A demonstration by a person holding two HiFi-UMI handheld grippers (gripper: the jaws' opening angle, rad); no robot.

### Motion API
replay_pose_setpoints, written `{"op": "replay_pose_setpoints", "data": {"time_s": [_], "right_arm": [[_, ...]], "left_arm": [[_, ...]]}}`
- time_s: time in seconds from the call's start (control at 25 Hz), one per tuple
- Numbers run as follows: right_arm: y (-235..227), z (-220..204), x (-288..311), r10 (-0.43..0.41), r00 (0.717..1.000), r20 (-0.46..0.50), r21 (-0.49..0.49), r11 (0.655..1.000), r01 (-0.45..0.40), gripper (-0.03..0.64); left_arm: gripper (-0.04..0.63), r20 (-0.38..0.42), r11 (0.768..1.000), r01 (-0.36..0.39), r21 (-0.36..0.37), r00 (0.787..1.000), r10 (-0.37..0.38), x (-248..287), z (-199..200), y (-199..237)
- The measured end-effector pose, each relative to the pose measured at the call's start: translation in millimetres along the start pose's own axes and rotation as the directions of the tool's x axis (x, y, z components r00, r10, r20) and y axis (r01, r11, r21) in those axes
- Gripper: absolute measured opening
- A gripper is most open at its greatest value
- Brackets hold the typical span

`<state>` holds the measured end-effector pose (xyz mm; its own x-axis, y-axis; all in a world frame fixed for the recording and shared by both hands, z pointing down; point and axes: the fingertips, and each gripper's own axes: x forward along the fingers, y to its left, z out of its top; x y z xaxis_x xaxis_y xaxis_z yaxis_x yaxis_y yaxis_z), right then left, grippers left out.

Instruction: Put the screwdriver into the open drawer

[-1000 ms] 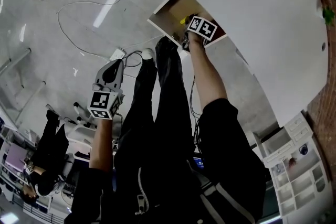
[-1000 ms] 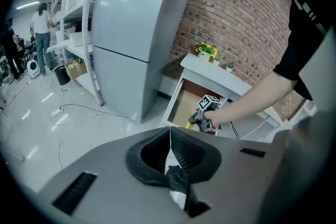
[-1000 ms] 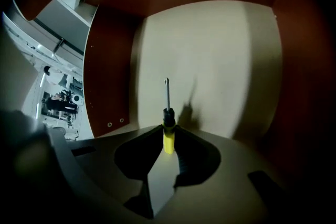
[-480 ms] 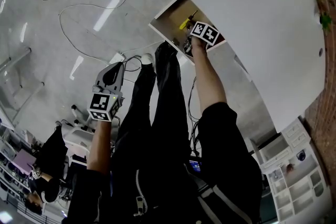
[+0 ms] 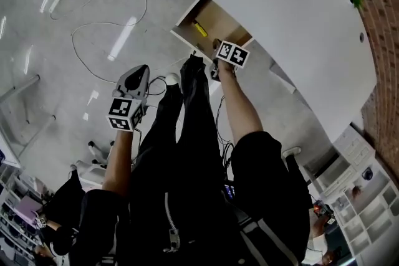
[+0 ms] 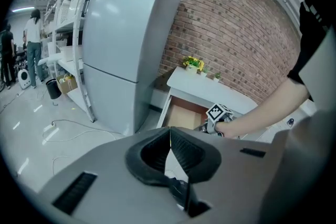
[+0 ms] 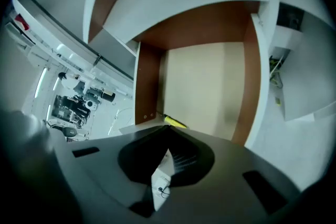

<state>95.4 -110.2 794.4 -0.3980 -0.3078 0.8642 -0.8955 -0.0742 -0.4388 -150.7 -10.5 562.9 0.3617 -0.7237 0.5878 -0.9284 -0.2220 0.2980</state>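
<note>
The yellow screwdriver (image 5: 199, 28) lies loose in the open wooden drawer (image 5: 219, 20) under the white desk top (image 5: 293, 15). In the right gripper view the screwdriver (image 7: 175, 122) rests at the drawer's near left corner, on the pale drawer floor (image 7: 210, 81). My right gripper (image 5: 218, 48) hovers at the drawer's front edge, just clear of the screwdriver, its jaws shut and empty (image 7: 169, 127). My left gripper (image 5: 139, 70) hangs low at the left over the floor, shut on nothing (image 6: 169, 128). From the left gripper view I see the drawer (image 6: 181, 115) and the right gripper's marker cube (image 6: 219, 112).
A tall grey cabinet (image 6: 131, 34) stands left of the desk, against a brick wall (image 6: 231, 34). White cables (image 5: 106, 28) loop across the shiny floor. The person's dark trouser legs (image 5: 187, 128) fill the middle of the head view. White shelving (image 5: 355, 190) sits at lower right.
The right gripper has let go of the screwdriver and drawn back from inside the drawer to its front edge. The screwdriver now lies alone in the drawer. The left gripper has barely moved.
</note>
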Motion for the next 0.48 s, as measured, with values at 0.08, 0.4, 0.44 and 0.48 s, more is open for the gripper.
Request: {"op": "replay_pose_setpoints", "data": {"time_s": [0.08, 0.4, 0.44, 0.48], "right_arm": [[8, -2, -24, 0.012, 1.0, 0.029, -0.03, 0.999, -0.011, 0.009], [51, -3, -141, 0.074, 0.97, 0.233, -0.241, 0.97, -0.016, 0.009], [58, -3, -156, 0.091, 0.96, 0.265, -0.269, 0.963, -0.017, 0.009], [65, -1, -171, 0.112, 0.948, 0.299, -0.296, 0.955, -0.019, 0.009]], "left_arm": [[0.025, 0.023, 1.0, 0.022, 0.019, 0.999, -0.023, -2, 12, -7], [0.025, 0.106, 0.993, 0.076, 0.089, 0.991, -0.085, -27, 49, -32], [0.025, 0.116, 0.992, 0.079, 0.098, 0.989, -0.09, -31, 53, -34], [0.025, 0.128, 0.991, 0.084, 0.109, 0.987, -0.097, -34, 58, -37]]}}
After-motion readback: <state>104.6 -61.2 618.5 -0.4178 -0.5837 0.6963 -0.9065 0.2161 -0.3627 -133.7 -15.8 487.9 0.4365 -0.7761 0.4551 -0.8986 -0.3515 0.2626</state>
